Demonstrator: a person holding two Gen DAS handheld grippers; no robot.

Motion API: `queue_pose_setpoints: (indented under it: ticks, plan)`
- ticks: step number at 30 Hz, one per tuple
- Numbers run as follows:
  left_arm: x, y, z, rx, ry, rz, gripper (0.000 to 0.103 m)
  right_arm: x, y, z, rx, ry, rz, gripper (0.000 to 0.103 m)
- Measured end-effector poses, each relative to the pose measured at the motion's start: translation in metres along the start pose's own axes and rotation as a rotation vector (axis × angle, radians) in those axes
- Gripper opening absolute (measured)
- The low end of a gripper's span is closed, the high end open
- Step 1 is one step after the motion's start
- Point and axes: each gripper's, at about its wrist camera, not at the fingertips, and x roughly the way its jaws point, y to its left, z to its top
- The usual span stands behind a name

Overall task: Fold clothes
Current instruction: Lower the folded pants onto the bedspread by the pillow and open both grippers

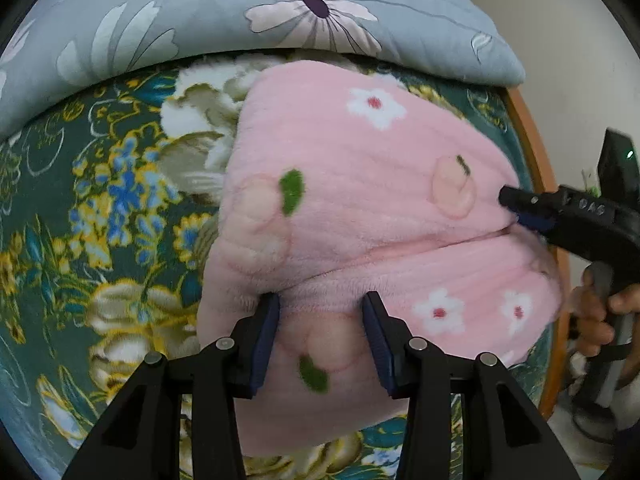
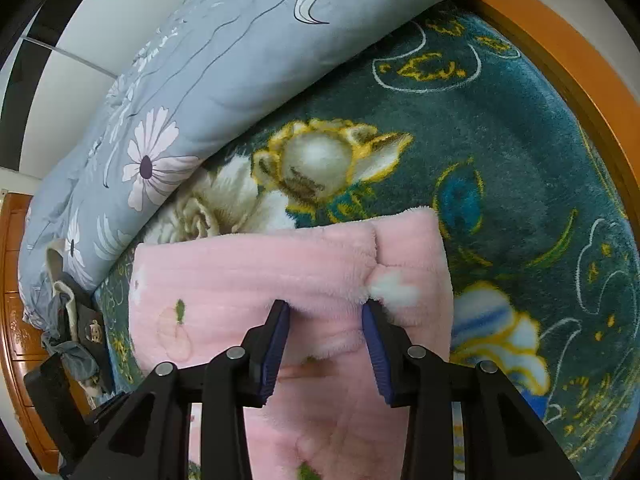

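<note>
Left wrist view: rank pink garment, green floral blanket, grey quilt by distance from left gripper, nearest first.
From the left gripper:
1. Pink garment: at the open jaws, touching.
2. Green floral blanket: beneath it, spreading left.
3. Grey quilt: far edge, at top.

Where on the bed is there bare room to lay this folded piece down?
Bare green floral blanket lies between the pink fleece garment and the orange wooden bed rail. It is crowded along the grey flowered quilt, where crumpled clothes sit.

Left gripper [image 1: 320,300] spread wide, blue-padded fingers [image 1: 266,340] parted and pointing forward. Right gripper [image 2: 325,306] likewise parted, fingers wide apart; seen from the left wrist, reaching in from the right, gripped by a hand [image 1: 600,320] on its handle.
</note>
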Motion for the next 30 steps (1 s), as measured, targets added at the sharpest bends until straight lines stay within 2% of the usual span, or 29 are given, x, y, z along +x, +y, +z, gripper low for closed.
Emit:
queue_pose_setpoints:
  ticks: [2, 5, 7, 9, 13, 18, 22, 26, 28, 30]
  plan:
    - [-0.012, -0.004, 0.001, 0.01, -0.007, -0.009, 0.045, -0.019, 0.008, -0.005, -0.022, -0.036, 0.006, 0.041]
    - [-0.039, -0.008, -0.005, 0.026, -0.07, -0.068, 0.045, -0.057, 0.021, -0.032, -0.079, -0.117, 0.059, 0.042]
    - [-0.049, -0.01, -0.012, 0.028, -0.09, -0.09, 0.045, -0.072, 0.028, -0.058, -0.119, -0.136, 0.086, 0.043]
    - [-0.051, -0.012, -0.022, 0.034, -0.092, -0.101, 0.045, -0.073, 0.03, -0.085, -0.164, -0.122, 0.074, 0.043]
    - [-0.034, -0.008, -0.04, 0.048, -0.058, -0.062, 0.045, -0.051, 0.015, -0.117, -0.158, -0.06, 0.016, 0.041]
    - [-0.005, 0.0, -0.053, 0.058, -0.033, 0.0, 0.045, -0.017, -0.006, -0.126, -0.074, -0.025, 0.008, 0.039]
    - [0.007, 0.001, -0.053, 0.038, -0.024, 0.017, 0.045, -0.006, -0.009, -0.126, -0.019, -0.026, 0.009, 0.039]
    - [-0.002, -0.004, -0.056, 0.022, -0.023, 0.039, 0.045, -0.007, -0.009, -0.133, 0.013, -0.02, 0.003, 0.039]
    - [-0.015, -0.009, -0.061, 0.018, -0.035, 0.046, 0.049, -0.01, -0.007, -0.144, 0.013, -0.004, -0.004, 0.039]
    - [-0.029, -0.011, -0.071, 0.016, -0.062, 0.04, 0.057, -0.013, -0.005, -0.155, 0.012, 0.011, -0.012, 0.041]
